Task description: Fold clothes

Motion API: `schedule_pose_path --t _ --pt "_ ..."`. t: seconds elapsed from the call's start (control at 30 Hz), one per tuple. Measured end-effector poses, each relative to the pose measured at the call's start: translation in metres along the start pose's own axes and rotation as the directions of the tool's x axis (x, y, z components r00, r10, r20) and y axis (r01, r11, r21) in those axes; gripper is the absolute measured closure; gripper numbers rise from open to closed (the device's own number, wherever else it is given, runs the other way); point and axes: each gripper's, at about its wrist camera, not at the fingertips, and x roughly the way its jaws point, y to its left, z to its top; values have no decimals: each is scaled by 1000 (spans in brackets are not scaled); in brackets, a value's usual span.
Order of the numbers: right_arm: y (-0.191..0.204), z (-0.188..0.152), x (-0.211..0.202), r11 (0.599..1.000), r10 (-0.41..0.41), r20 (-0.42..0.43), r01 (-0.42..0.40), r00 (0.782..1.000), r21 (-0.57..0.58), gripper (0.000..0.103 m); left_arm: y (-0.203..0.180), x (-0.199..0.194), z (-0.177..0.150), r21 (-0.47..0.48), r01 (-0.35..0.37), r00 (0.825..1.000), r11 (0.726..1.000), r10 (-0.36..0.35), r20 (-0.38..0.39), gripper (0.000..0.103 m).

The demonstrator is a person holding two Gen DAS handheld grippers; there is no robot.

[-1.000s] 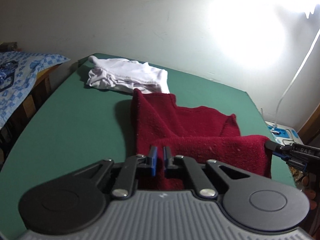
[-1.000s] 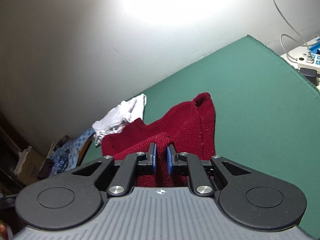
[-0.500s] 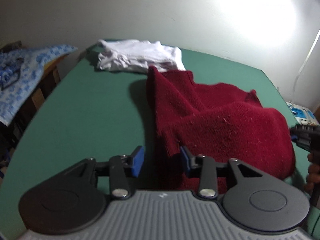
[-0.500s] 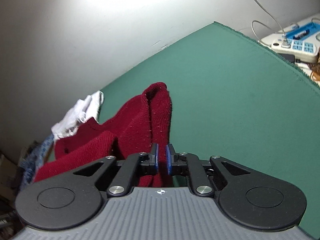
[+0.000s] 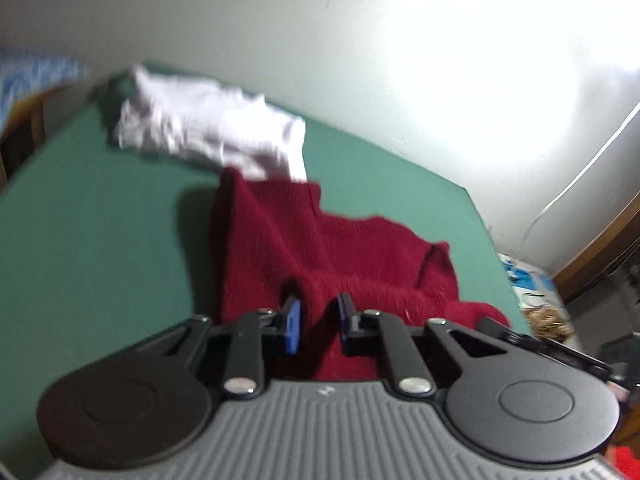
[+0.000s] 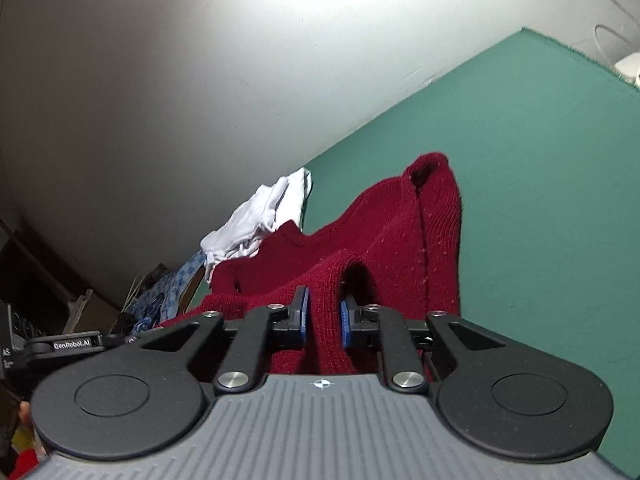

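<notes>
Half a second ago the left gripper [image 5: 318, 322] stood wide open beside the red sweater's [image 5: 320, 248] edge; its blue pads have since drawn in around a raised fold of the knit, which fills the gap between them, so it looks clamped on the cloth, though motion blur softens the picture. The right gripper [image 6: 323, 322], earlier pinched almost closed, now has its pads spread a little wider, with a thick ridge of the red sweater [image 6: 384, 232] squeezed between them. The sweater lies bunched on the green table [image 5: 100, 240], its near edge lifted at both grippers and the rest trailing away toward the wall. At its far end it touches or slightly overlaps a crumpled white garment [image 5: 212, 132], which sits near the table's far corner. In the right wrist view the white garment [image 6: 260, 216] shows just beyond the sweater, and the green table [image 6: 540, 160] stretches off to the right.
</notes>
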Motion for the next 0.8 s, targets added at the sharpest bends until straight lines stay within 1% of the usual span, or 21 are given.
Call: schedule_pose_path --t 0.07,0.13,0.17,0.2,0.27,0.3,0.33,0.37,0.4,0.43,0.53,0.57,0.6,0.67,0.7,0.73,0.77,0.8 --pt "-7 -3 -2 998 -48 1 48 999 34 86 -2 20 -3 75 -99 994 992 102 -29 86" --pt "-13 -7 5 996 -86 -29 87 996 22 86 3 44 -12 101 -154 983 983 163 -89 85" --pt "-16 -10 10 995 -96 -37 97 995 6 83 3 48 -18 117 -169 980 979 180 -86 85" --pt "-16 -11 12 994 -108 -29 108 994 -10 82 2 48 -23 136 -181 979 974 191 -66 85" --pt "-13 -10 15 987 -156 -12 156 988 -38 65 -1 39 -21 168 -196 978 966 204 -33 75" --pt "-9 -9 14 984 -166 0 166 986 -61 63 0 31 -17 175 -208 977 962 213 -9 69" --pt "-2 -8 12 983 -160 13 161 987 -93 62 2 22 -12 177 -223 974 958 224 19 69" --pt "4 -6 9 980 -154 27 156 988 -125 62 6 12 -7 179 -258 966 950 252 53 70" --pt "11 -5 6 976 -147 41 152 988 -158 63 10 -1 -4 178 -294 955 939 283 86 77" --pt "17 -3 4 971 -140 54 148 989 -190 63 8 -6 -5 182 -289 956 940 276 94 78" --pt "37 2 -4 948 -116 92 137 989 -285 72 -12 -4 -13 206 -215 976 955 203 81 79" --pt "44 4 -7 939 -107 104 135 989 -317 74 -18 -4 -15 213 -190 981 958 178 76 80" --pt "49 2 -3 928 -110 102 139 989 -345 75 -25 -3 -18 220 -165 986 961 153 71 82" --pt "58 -7 18 905 -149 66 163 987 -393 80 -38 -2 -22 235 -114 993 965 103 60 81" --pt "62 -11 28 892 -169 48 174 984 -417 80 -44 -2 -25 242 -89 995 966 78 55 79" --pt "63 -14 35 884 -183 36 181 982 -431 80 -51 10 -32 274 -102 995 956 96 36 76" --pt "59 -14 38 883 -190 28 183 981 -433 84 -52 25 -40 301 -136 990 944 136 23 76" --pt "56 -14 40 881 -197 21 186 980 -434 84 -50 38 -48 319 -170 985 932 175 15 73"
